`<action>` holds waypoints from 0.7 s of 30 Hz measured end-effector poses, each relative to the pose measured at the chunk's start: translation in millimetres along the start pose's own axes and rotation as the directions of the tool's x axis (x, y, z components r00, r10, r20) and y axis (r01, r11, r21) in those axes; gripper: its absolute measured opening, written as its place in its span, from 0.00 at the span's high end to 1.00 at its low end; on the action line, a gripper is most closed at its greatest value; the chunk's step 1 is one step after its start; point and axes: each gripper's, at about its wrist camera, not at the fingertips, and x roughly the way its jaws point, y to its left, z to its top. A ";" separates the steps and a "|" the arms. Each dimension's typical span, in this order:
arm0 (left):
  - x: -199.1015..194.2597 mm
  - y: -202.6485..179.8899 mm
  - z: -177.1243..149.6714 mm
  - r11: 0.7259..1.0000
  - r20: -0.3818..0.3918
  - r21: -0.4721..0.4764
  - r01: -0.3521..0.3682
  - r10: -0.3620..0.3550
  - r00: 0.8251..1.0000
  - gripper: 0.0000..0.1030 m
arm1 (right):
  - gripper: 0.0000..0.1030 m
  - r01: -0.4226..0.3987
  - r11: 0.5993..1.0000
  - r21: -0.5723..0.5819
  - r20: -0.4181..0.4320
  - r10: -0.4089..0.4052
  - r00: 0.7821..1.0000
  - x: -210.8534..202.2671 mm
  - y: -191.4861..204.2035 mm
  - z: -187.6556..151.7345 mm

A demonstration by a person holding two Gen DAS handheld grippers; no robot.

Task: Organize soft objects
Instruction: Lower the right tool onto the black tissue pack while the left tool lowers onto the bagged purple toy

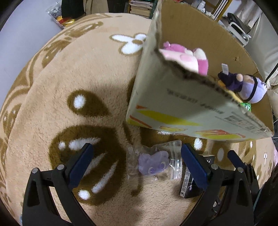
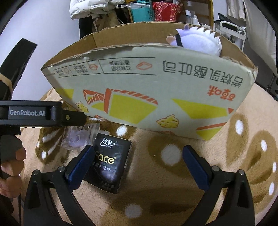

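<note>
Box (image 1: 182, 97): one, on rug (image 1: 52, 104).
Plush in box: two, pink (image 1: 191, 59), purple (image 1: 248, 87).
Before box: one bagged toy (image 1: 153, 160), one tissue pack (image 2: 108, 163).
Left gripper (image 1: 136, 161): spread wide, empty.
Right gripper (image 2: 137, 165): spread wide, empty.

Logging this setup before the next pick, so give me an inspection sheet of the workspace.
Surface: beige rug with brown and white pattern.
Job's things: pink plush and purple plush in the cardboard box; bagged lilac toy and black tissue pack on the rug.
Clutter: nothing seen on the rug.
Grippers: left gripper open above the bagged toy; right gripper open, empty.
Cables: thin dark cord, far right.
Surroundings: shelves with books.
</note>
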 end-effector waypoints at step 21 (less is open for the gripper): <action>13.1 -27.8 -1.8 0.998 -0.027 0.058 -0.022 0.023 0.999 0.03 | 0.00 -0.002 1.000 0.009 -0.044 0.003 0.999 7.6 26.2 -10.7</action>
